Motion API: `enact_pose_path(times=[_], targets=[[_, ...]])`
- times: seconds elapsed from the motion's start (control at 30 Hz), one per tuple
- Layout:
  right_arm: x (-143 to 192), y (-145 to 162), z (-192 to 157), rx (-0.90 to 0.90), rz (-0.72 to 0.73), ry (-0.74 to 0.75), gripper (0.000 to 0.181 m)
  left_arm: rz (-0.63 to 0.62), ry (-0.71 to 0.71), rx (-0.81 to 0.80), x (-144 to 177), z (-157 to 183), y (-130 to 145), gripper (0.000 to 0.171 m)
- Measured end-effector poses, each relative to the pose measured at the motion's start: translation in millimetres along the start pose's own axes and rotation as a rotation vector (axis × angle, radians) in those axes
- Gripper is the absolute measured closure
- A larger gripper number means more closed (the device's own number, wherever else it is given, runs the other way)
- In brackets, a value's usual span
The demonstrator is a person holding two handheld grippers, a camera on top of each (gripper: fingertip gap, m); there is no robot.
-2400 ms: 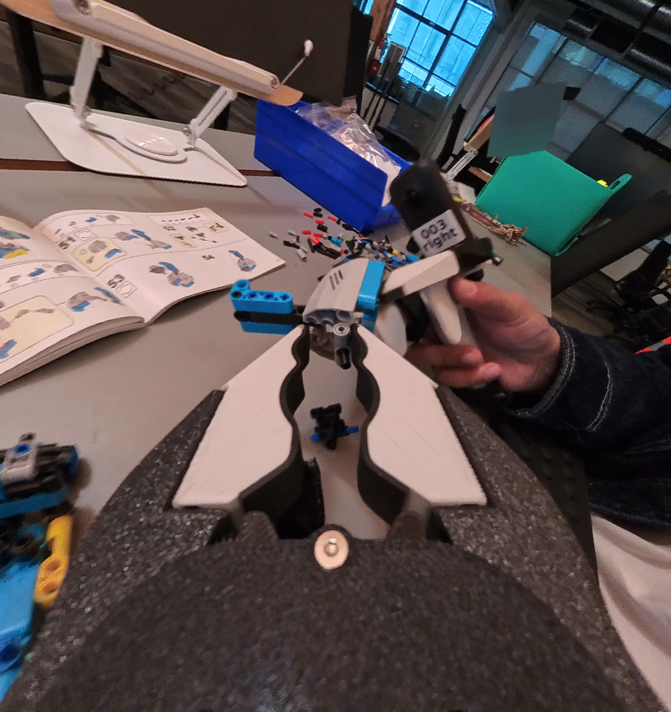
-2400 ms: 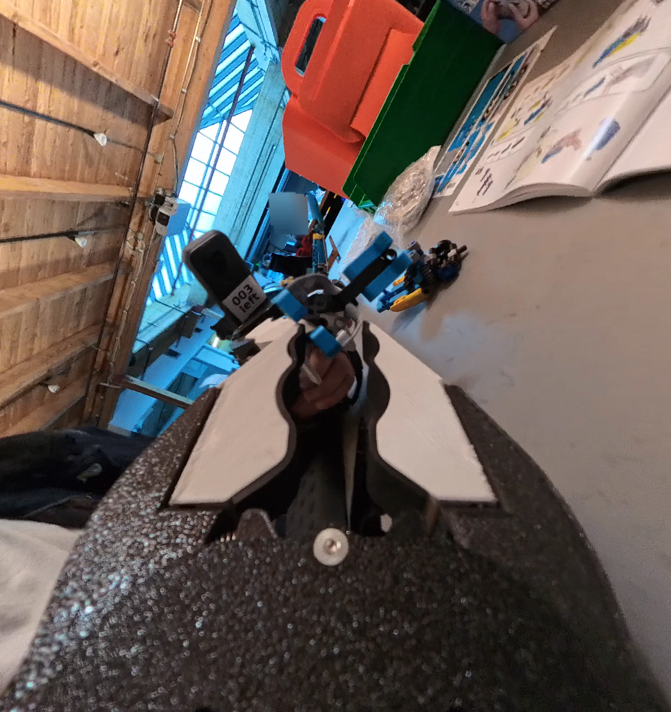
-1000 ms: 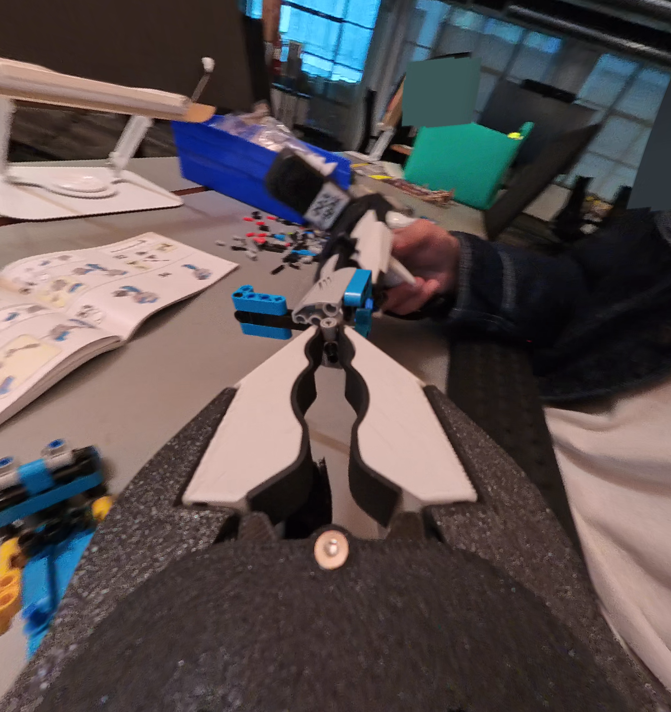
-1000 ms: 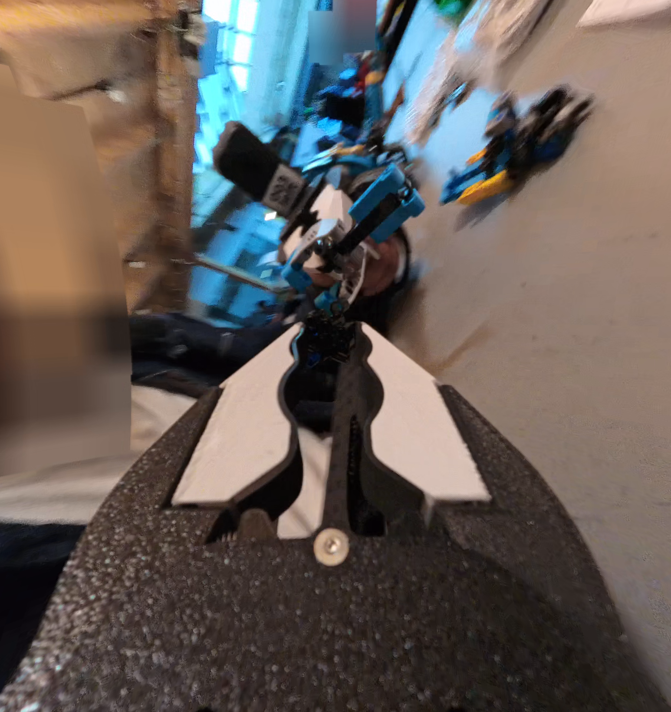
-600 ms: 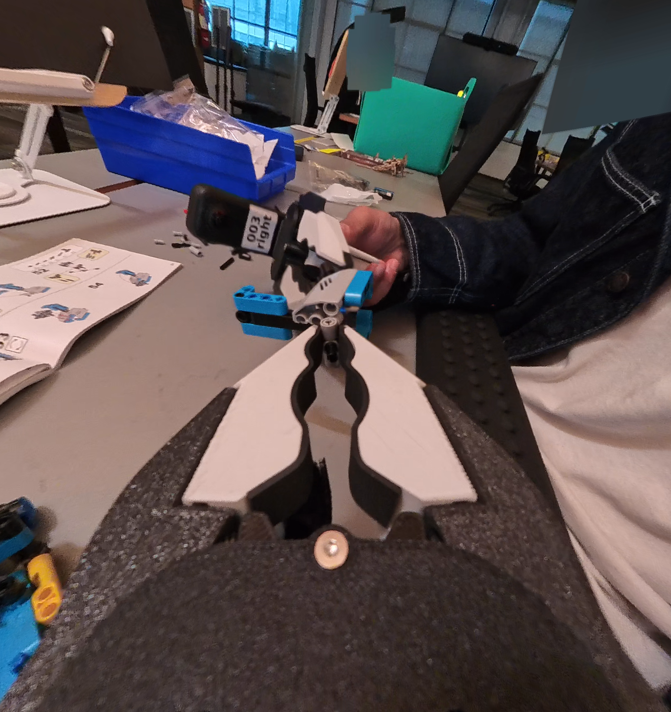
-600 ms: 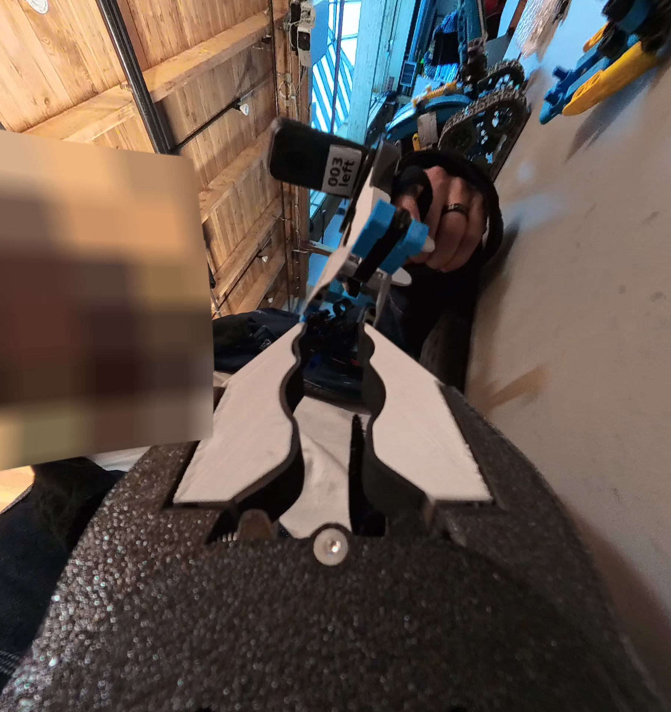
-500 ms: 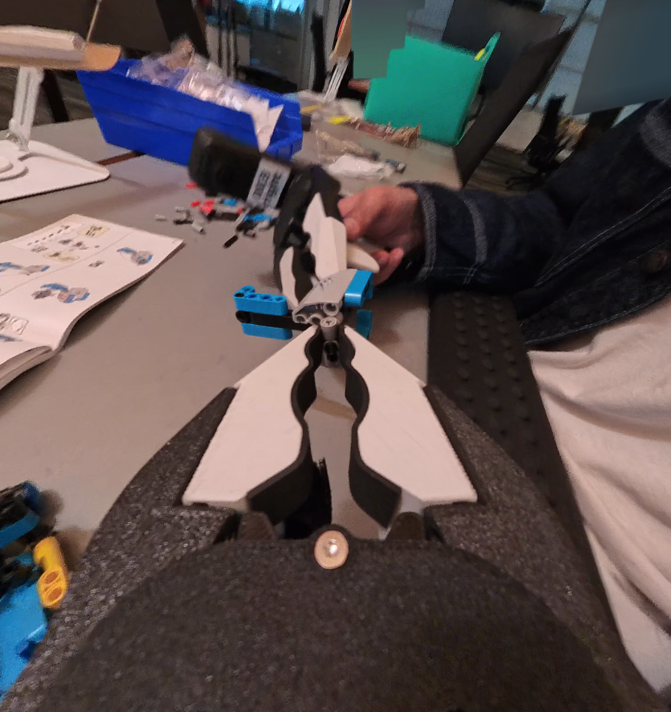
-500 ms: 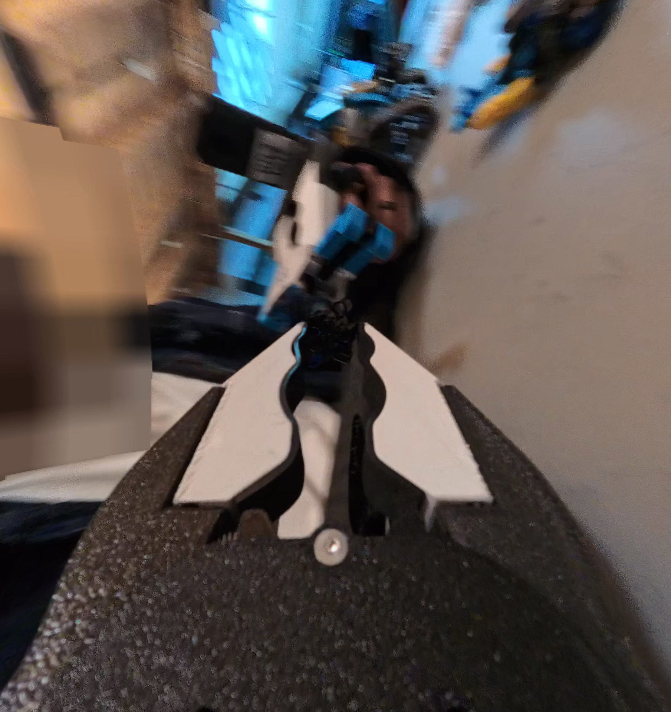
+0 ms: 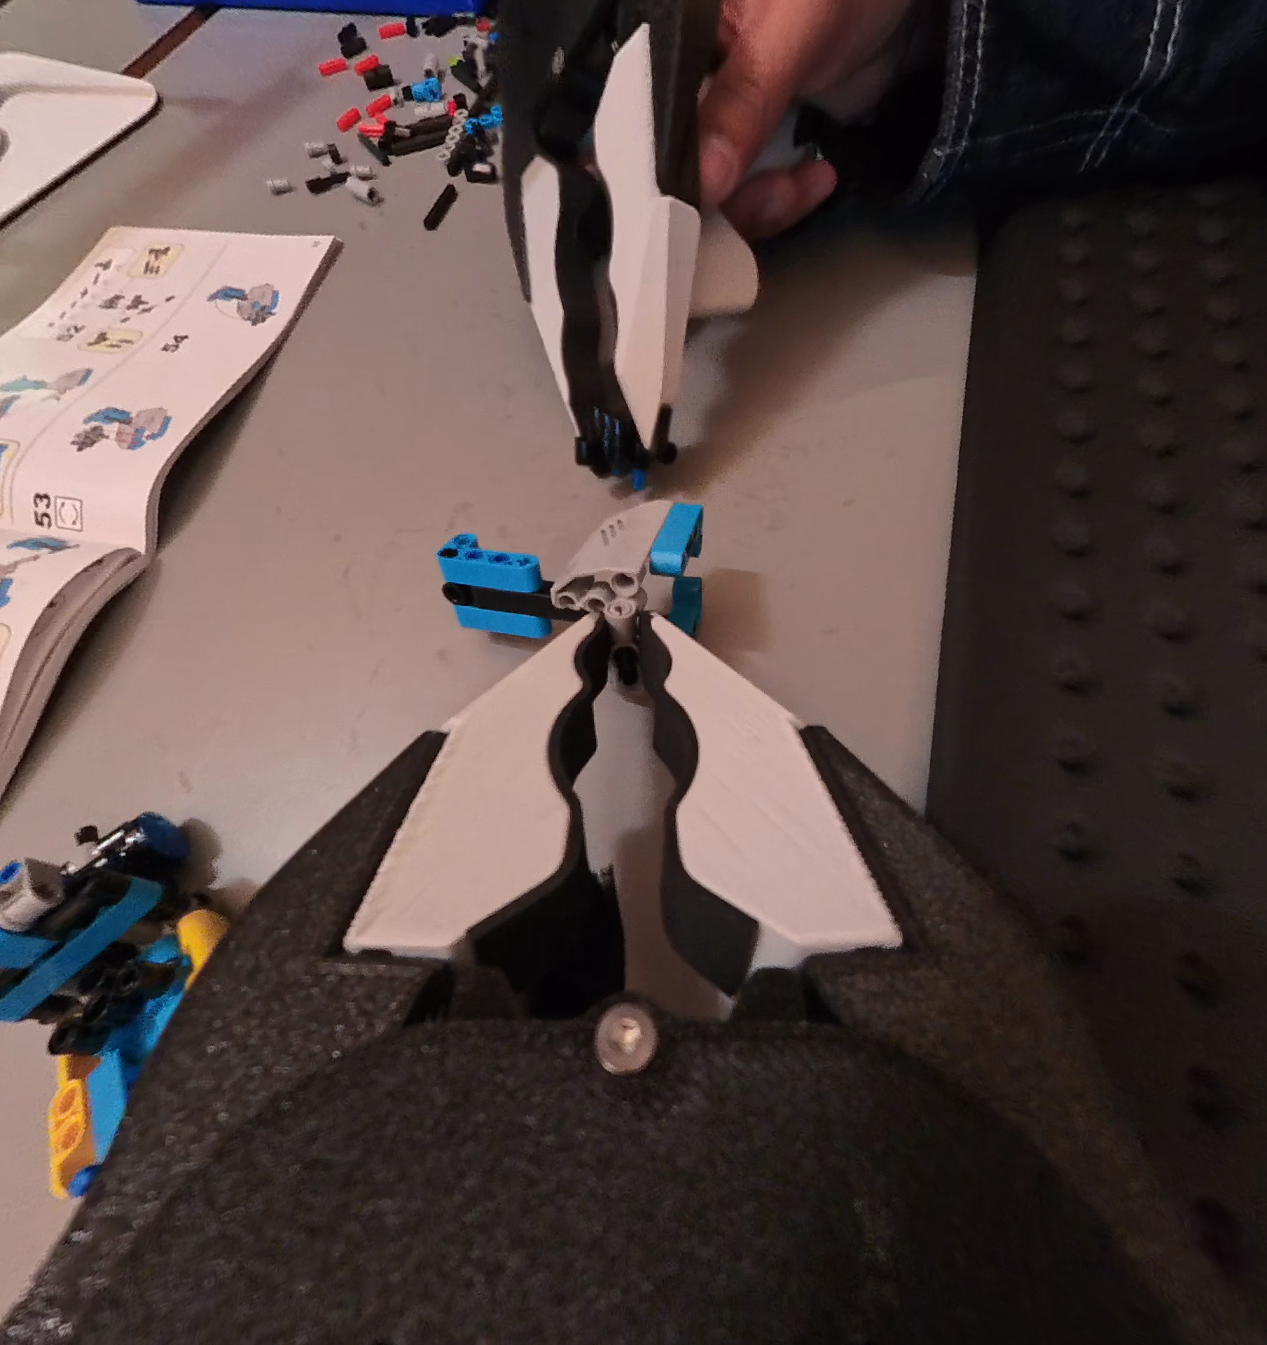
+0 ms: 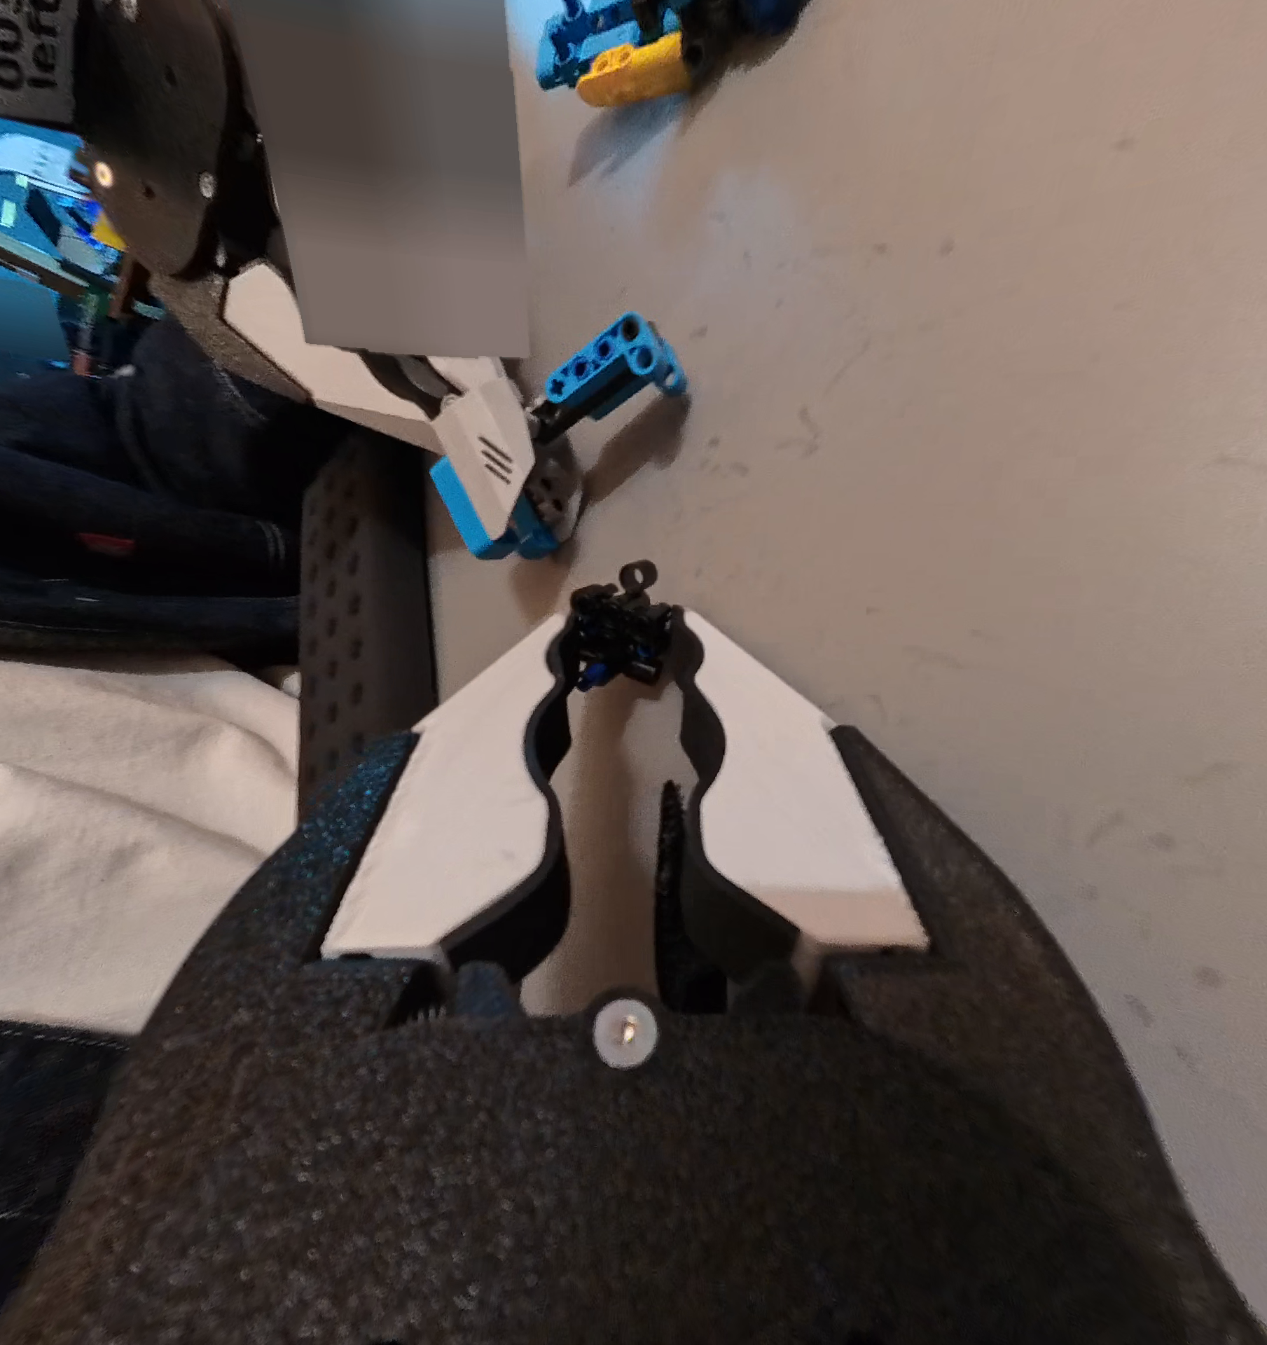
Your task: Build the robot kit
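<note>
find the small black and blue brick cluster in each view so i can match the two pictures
Left wrist view: small black and blue brick cluster, upper centre, pinched at the tip of the right tool, low over the grey table.
Right wrist view: same cluster, centre, between that tool's own fingertips.
Shared landmark: the blue and grey brick assembly, held by the left tool.
</note>
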State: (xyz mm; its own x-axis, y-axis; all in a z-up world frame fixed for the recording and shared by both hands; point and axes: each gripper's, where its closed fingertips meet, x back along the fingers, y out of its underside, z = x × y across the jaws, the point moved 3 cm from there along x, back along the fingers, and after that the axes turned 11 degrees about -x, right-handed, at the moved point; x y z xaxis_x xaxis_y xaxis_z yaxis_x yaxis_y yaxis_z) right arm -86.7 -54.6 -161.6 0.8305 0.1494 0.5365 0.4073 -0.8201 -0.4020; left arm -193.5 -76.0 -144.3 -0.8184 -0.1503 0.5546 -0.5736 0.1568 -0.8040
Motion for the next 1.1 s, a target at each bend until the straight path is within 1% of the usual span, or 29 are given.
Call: enact_pose_path(times=[0.1,0.13,0.17,0.2,0.27,0.33,0.4,0.43,0.47,0.57,0.6,0.67,0.77,0.8,0.87,0.93,0.97,1.1], targets=[[4.9,-3.0,4.4,0.079,0.024,0.07,0.157,-0.032,-0.03,-0.06,0.5,-1.8,4.9,0.161],[6.5,-3.7,1.0,0.08,0.032,0.046,0.158,-0.059,-0.046,-0.076,0.5,-3.5,9.1,0.159],[7.9,-5.3,-6.8,0.045,0.047,-0.029,0.157,-0.083,-0.06,-0.083,0.6,-4.8,12.7,0.158],[9.6,-7.7,-18.3,-0.02,0.061,-0.152,0.158,-0.094,-0.07,-0.083,0.9,-5.9,14.5,0.155],[14.5,-13.7,-42.1,-0.151,0.091,-0.416,0.158,-0.096,-0.08,-0.067,3.3,-6.7,14.5,0.139],[13.9,-14.8,-56.6,-0.211,0.08,-0.562,0.158,-0.083,-0.071,-0.032,10.0,-6.1,14.2,0.131],[14.2,-15.7,-73.3,-0.259,0.058,-0.723,0.158,-0.055,-0.071,0.003,22.5,-8.2,10.5,0.128],[15.2,-18.2,-79.9,-0.288,0.061,-0.795,0.158,-0.016,-0.076,0.019,30.5,-10.3,2.8,0.128],[16.6,-20.7,-85.5,-0.32,0.063,-0.868,0.158,0.053,-0.074,0.037,38.7,-11.5,-11.3,0.128],[21.0,-21.6,-103.0,-0.41,0.004,-1.087,0.158,0.332,0.009,0.076,56.9,-0.8,-69.2,0.129],[20.9,-19.6,-108.8,-0.429,-0.03,-1.139,0.158,0.386,0.045,0.077,58.0,5.1,-81.3,0.133],[17.6,-13.2,-119.5,-0.439,-0.1,-1.192,0.158,0.442,0.119,0.095,55.7,13.6,-92.5,0.136],[12.3,-1.9,-133.8,-0.414,-0.192,-1.22,0.157,0.557,0.223,0.154,57.3,19.8,-99.8,0.145],[10.5,0.5,-136.8,-0.41,-0.21,-1.223,0.158,0.578,0.25,0.156,57.7,22.8,-100.3,0.147],[6.2,3.1,-138.9,-0.416,-0.23,-1.217,0.158,0.585,0.264,0.131,56.1,28.1,-99.7,0.156],[5.7,4.1,-139.5,-0.421,-0.239,-1.223,0.158,0.568,0.282,0.121,52.9,32.2,-98.3,0.158],[4.9,4.4,-138.7,-0.419,-0.24,-1.215,0.158,0.566,0.296,0.118,52.3,34.4,-98.1,0.163],[5.1,2.9,-135.5,-0.414,-0.22,-1.194,0.158,0.562,0.288,0.129,50.2,32.7,-96.2,0.163]])
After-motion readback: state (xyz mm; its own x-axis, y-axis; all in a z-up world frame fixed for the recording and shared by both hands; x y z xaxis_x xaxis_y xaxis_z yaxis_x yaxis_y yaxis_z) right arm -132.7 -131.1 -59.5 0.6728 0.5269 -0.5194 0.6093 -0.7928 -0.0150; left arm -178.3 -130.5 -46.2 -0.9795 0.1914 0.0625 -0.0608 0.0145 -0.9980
